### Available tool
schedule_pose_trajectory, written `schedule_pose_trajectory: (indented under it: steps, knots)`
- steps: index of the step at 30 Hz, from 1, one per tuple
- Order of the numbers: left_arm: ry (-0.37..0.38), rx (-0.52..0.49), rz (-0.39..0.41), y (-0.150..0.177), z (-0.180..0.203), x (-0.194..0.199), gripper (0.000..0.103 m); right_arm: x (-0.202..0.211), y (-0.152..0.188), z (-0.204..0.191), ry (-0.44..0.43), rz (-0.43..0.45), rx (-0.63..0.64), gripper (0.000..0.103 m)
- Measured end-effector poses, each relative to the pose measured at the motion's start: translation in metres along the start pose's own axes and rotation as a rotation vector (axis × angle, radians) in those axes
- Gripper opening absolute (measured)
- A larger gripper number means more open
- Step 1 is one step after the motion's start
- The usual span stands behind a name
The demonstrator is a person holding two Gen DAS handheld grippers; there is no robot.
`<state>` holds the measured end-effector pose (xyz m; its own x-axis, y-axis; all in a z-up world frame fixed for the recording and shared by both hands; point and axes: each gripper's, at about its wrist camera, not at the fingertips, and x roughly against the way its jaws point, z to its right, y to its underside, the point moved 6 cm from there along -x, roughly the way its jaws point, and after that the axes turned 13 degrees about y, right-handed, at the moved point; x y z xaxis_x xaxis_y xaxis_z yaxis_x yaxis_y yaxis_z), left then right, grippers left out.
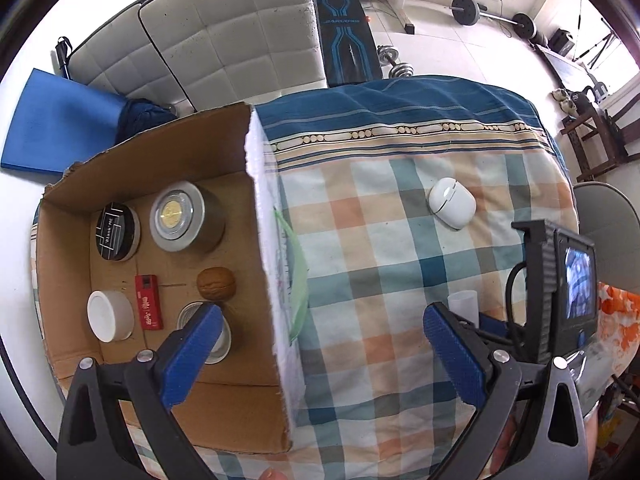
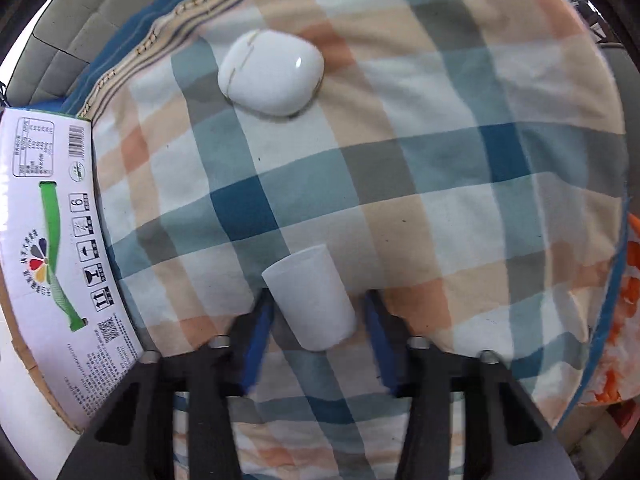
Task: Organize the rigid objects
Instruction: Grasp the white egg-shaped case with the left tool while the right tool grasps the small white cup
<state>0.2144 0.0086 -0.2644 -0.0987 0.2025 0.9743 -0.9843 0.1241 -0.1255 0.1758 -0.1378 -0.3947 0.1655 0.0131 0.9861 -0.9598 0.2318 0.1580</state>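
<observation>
The left gripper (image 1: pixel 322 354), fingers spread wide and empty, half hides a tin (image 1: pixel 224 334) in the box (image 1: pixel 168 152), while right of the box the cup (image 2: pixel 310 302) lies tipped, rim pointing away toward the case (image 2: pixel 272 76), between the right gripper's (image 2: pixel 318 334) open fingers.

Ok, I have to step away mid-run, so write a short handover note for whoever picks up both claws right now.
Left claw: open, empty, above the cardboard box wall.
Right claw: open, fingers either side of the white cup, not yet closed on it.
Done: two tins, white jar, red box, walnut and one more container are in the box.
Left: the cup and the white earbud case, both on the checked cloth.
</observation>
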Motion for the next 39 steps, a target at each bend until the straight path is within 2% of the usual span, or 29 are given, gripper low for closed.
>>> schedule_pose_trajectory:
  steps: [4,9,11,13,17,19,21,24,28,31,32,34,39]
  knots:
    - [0.004,-0.003,0.005,-0.011,0.014,-0.002,0.103,0.005,0.0,0.011,-0.016,0.015,0.022,0.037]
    - [0.048,0.008,-0.006,-0.03,0.039,-0.011,0.103,0.029,-0.009,0.052,-0.031,0.058,-0.009,0.035]
    - [0.092,0.036,-0.029,-0.037,0.048,-0.022,0.103,0.041,-0.017,0.074,-0.025,0.084,-0.027,0.035]
    - [0.169,0.086,-0.066,-0.046,0.057,-0.037,0.103,0.05,-0.023,0.091,-0.019,0.1,-0.046,0.035]
    - [0.329,0.252,-0.162,-0.059,0.061,-0.079,0.103,0.056,-0.036,0.119,-0.016,0.113,-0.092,0.034]
    - [0.352,0.316,-0.18,-0.067,0.06,-0.096,0.093,0.056,-0.041,0.127,-0.026,0.113,-0.111,0.034]
    - [0.338,0.338,-0.2,-0.076,0.062,-0.113,0.076,0.055,-0.049,0.133,-0.034,0.113,-0.124,0.034]
    - [0.305,0.332,-0.244,-0.084,0.07,-0.137,0.072,0.054,-0.055,0.141,-0.055,0.106,-0.145,0.034]
    - [0.273,0.323,-0.284,-0.091,0.077,-0.162,0.072,0.052,-0.06,0.15,-0.065,0.097,-0.159,0.034]
    - [0.224,0.292,-0.265,-0.092,0.078,-0.166,0.062,0.047,-0.061,0.15,-0.068,0.09,-0.164,0.034]
    - [0.203,0.262,-0.255,-0.091,0.08,-0.164,0.053,0.046,-0.06,0.151,-0.071,0.087,-0.162,0.034]
    - [0.186,0.167,-0.248,-0.086,0.086,-0.16,0.053,0.044,-0.057,0.152,-0.074,0.079,-0.152,0.034]
    - [0.048,-0.054,-0.247,-0.051,0.082,-0.15,0.053,0.03,-0.038,0.132,-0.08,0.052,-0.079,0.034]
